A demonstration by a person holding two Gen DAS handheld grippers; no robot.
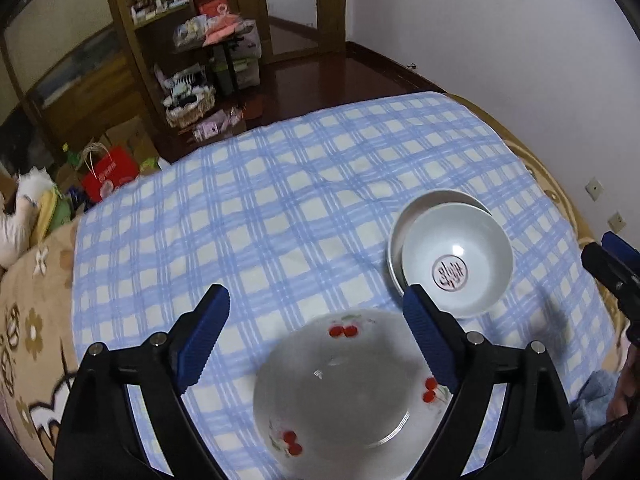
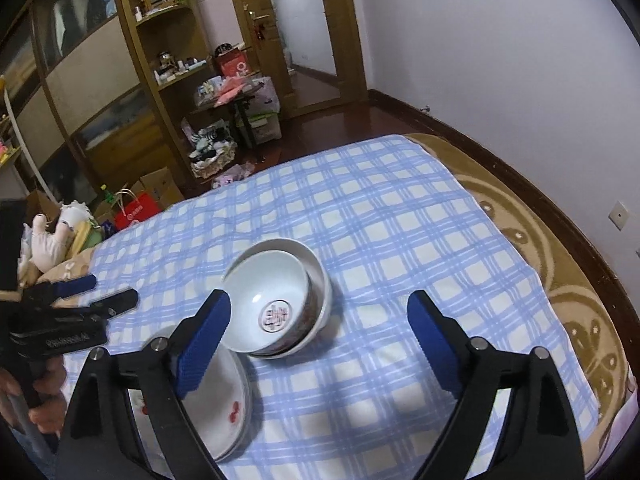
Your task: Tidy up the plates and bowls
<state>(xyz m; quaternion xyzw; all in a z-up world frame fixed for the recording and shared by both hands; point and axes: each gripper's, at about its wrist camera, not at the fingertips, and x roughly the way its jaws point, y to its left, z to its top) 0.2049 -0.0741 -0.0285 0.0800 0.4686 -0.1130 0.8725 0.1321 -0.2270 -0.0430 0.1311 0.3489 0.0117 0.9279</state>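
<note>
Plates (image 1: pixel 340 392) and bowls (image 1: pixel 456 264) lie on the blue checked cloth (image 1: pixel 280 208) of a bed, both claws spread wide above them.

The cherry-printed plates sit in a stack right under the left claw (image 1: pixel 316 312), its blue pads (image 1: pixel 430 344) apart on either side and touching nothing; from the right wrist view two rims seem to show at the stack's edge, though I cannot count them for sure. Just beyond, to the right of the plates, two bowls are nested, the inner one tilted and showing a red emblem on its bottom. The right claw (image 2: pixel 320 320) hovers released before these bowls, gripping nothing, with its left finger (image 2: pixel 204 344) over the plate stack (image 2: pixel 232 408). The left claw (image 2: pixel 100 292) also shows there, in a hand (image 2: pixel 44 400).
</note>
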